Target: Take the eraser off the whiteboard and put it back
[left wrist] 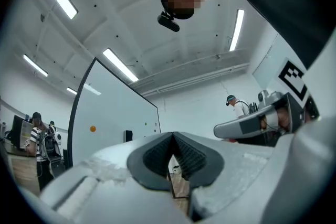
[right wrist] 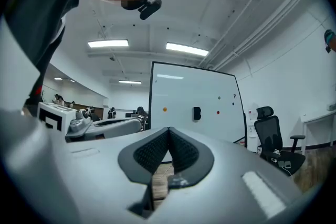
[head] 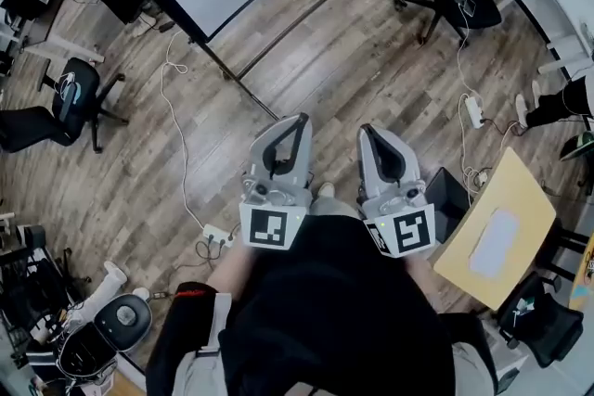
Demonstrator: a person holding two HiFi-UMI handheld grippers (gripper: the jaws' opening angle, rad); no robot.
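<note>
**Grippers.** The left gripper [head: 299, 120] and the right gripper [head: 368, 131] are held side by side close to the person's body, pointing toward the far side of the room. In the left gripper view the pads meet at the tips and nothing lies between them. The right gripper view shows the same: jaws together, nothing held.

**Eraser.** The eraser [right wrist: 197, 113] is a small dark block on the face of the whiteboard [right wrist: 178, 94], between an orange dot [right wrist: 165, 109] and a red dot [right wrist: 218, 112]. It has not been removed. In the head view it cannot be made out on the board.

**Relation governing the next move.** The eraser lies well apart from both grippers, far ahead across open floor and above the line of the jaws. In the right gripper view it sits slightly right of the closed tips, with the board seen nearly face on. In the left gripper view it [left wrist: 128, 136] sits left of the tips, with the board seen at a slant. Neither gripper is plainly nearer. Judged on its squarer view, the right is better placed.

**Orientation.** The eraser appears taller than wide, long axis upright, flat against the board. At this range that reading is tentative.

**Assessment.** The task has not begun. The person must close on the board and open one set of jaws across the eraser's narrow width.
</note>
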